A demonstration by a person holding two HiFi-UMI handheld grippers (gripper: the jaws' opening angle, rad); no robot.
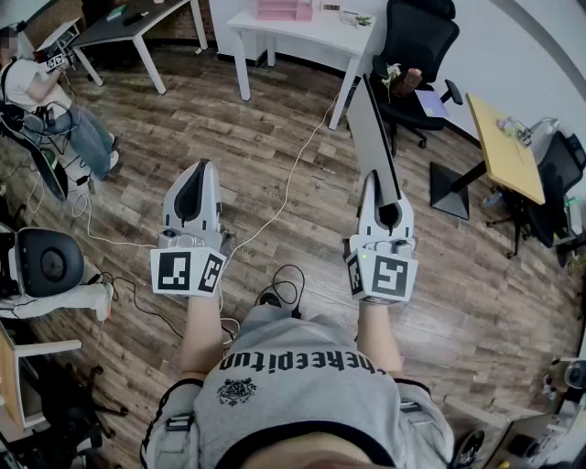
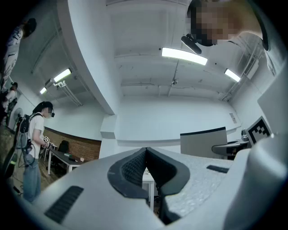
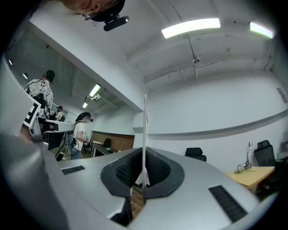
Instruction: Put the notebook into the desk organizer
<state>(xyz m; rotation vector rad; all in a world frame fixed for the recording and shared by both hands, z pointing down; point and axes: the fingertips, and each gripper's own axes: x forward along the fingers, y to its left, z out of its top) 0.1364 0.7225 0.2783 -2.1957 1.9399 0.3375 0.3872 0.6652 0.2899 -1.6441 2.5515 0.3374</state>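
Observation:
My right gripper [image 1: 383,183] is shut on a thin grey notebook [image 1: 374,137], which sticks out forward from the jaws over the wood floor. In the right gripper view the notebook [image 3: 145,130] stands edge-on, pinched between the dark pads [image 3: 123,173]. My left gripper [image 1: 195,176] is level with it on the left, shut with nothing in it; its jaws meet in the left gripper view [image 2: 146,155], where the notebook [image 2: 202,143] shows as a grey panel to the right. A pink desk organizer [image 1: 284,9] sits on the white table [image 1: 316,38] far ahead.
A black office chair [image 1: 417,41] stands right of the white table, and a yellow table [image 1: 502,147] is further right. Cables [image 1: 286,188] trail across the floor between the grippers. A seated person [image 1: 55,101] and a dark-backed chair [image 1: 46,261] are at the left.

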